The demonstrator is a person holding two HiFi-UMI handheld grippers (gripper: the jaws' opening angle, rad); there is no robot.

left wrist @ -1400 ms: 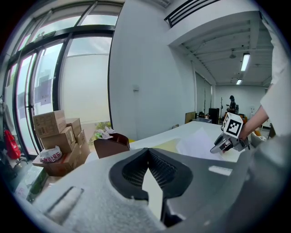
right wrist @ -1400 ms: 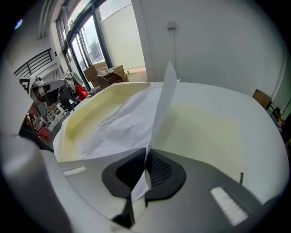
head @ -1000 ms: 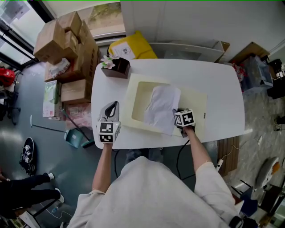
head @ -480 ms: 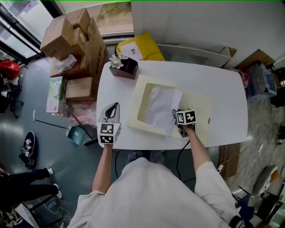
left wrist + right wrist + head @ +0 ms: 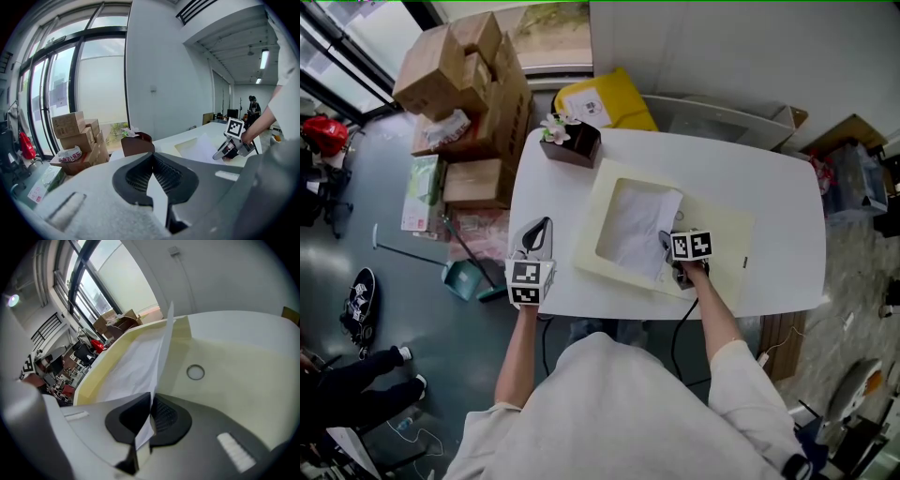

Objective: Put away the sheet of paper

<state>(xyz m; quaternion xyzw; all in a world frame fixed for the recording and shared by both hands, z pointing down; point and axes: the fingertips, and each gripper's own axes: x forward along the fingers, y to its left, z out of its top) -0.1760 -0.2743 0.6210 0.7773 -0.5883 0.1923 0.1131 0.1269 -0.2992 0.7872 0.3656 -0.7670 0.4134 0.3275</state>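
Observation:
A white sheet of paper [image 5: 636, 228] lies over the open cream folder [image 5: 722, 234] on the white table [image 5: 769, 183]. My right gripper [image 5: 667, 246] is shut on the sheet's near right edge, and the sheet rises curled from between the pads. In the right gripper view the paper [image 5: 140, 359] runs out from the right gripper [image 5: 149, 416] across the folder [image 5: 229, 380], past a round snap [image 5: 195, 372]. My left gripper [image 5: 539, 225] hovers at the table's front left edge, shut and holding nothing. In its own view the left gripper [image 5: 157, 187] is also shut.
A brown box with a flower [image 5: 572, 141] stands at the table's far left corner. Stacked cardboard boxes [image 5: 473, 84] and a yellow bag [image 5: 605, 101] sit on the floor beyond the table. A person [image 5: 253, 108] stands far across the room.
The head view has shifted slightly. My right gripper, still holding the sheet, has drifted a little to the left over the folder. The left gripper has stayed put.

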